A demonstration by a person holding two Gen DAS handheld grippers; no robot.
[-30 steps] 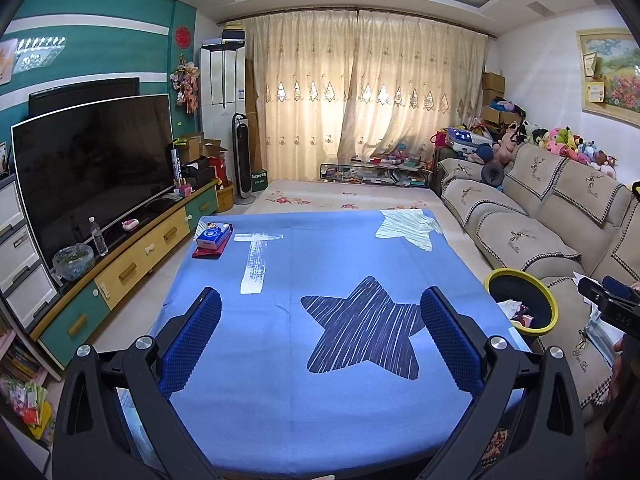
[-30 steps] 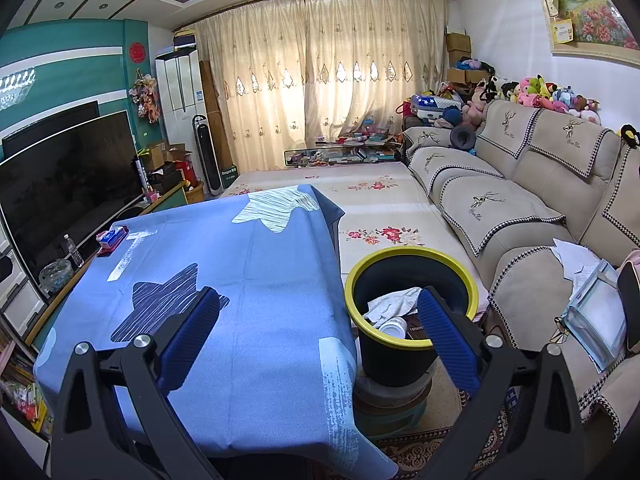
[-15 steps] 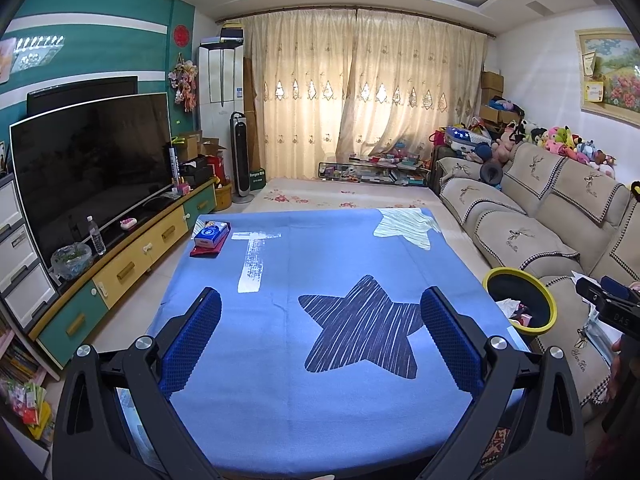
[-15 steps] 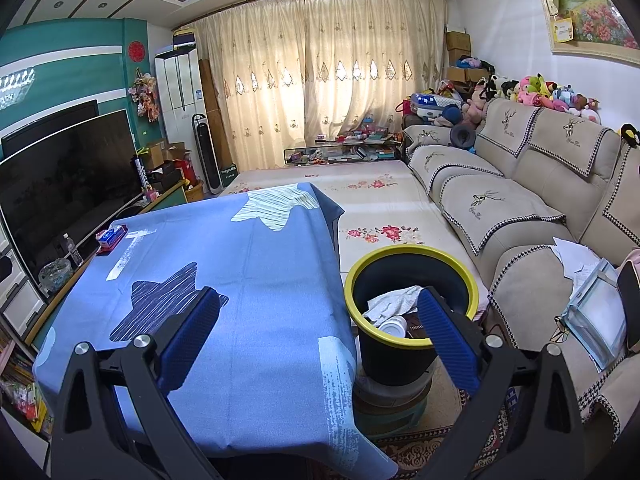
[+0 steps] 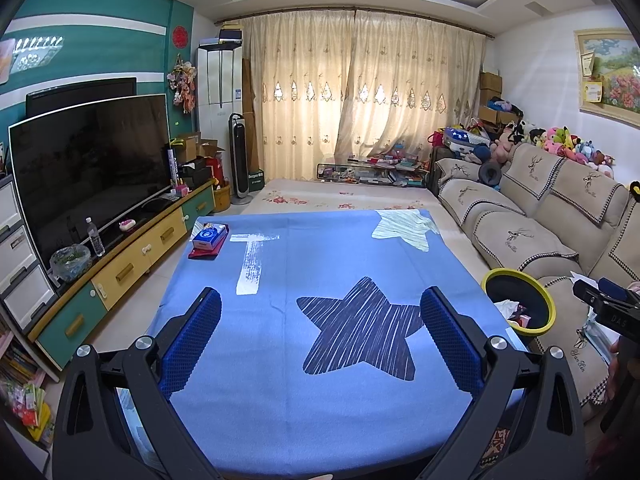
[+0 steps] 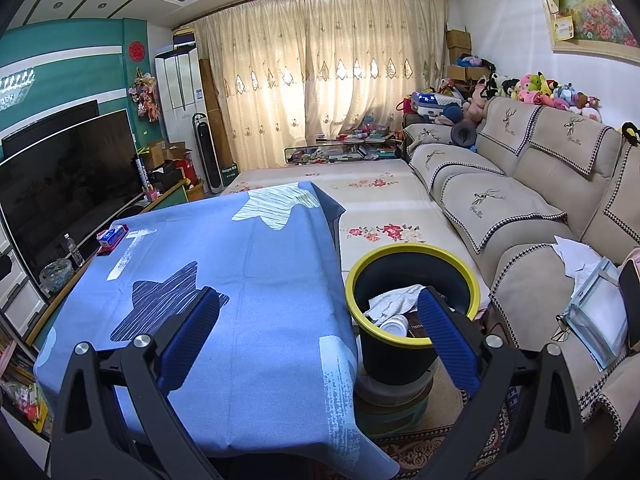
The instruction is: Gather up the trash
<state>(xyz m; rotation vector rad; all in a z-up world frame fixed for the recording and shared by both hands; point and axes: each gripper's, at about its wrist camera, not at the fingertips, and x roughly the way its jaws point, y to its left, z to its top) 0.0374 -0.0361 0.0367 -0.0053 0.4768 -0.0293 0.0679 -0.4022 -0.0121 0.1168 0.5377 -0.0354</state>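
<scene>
A black bin with a yellow rim (image 6: pixel 412 280) stands on the floor between the table and the sofa. Crumpled white paper (image 6: pixel 394 300) and a white cup (image 6: pixel 394 325) lie inside it. The same bin (image 5: pixel 520 300) shows at the right of the left wrist view. My right gripper (image 6: pixel 318 306) is open and holds nothing, hovering over the table's right edge beside the bin. My left gripper (image 5: pixel 320 306) is open and holds nothing, above the blue star-patterned tablecloth (image 5: pixel 320 264). A blue box on a red book (image 5: pixel 209 237) rests at the table's far left corner.
A beige sofa (image 6: pixel 520 208) runs along the right, with papers and a clear bag (image 6: pixel 596 304) on its near seat. A TV (image 5: pixel 88 172) on a low cabinet (image 5: pixel 132 260) lines the left wall. A floral rug (image 6: pixel 380 200) lies beyond the table.
Both views have shifted only very slightly. Both grippers stay open and hold nothing.
</scene>
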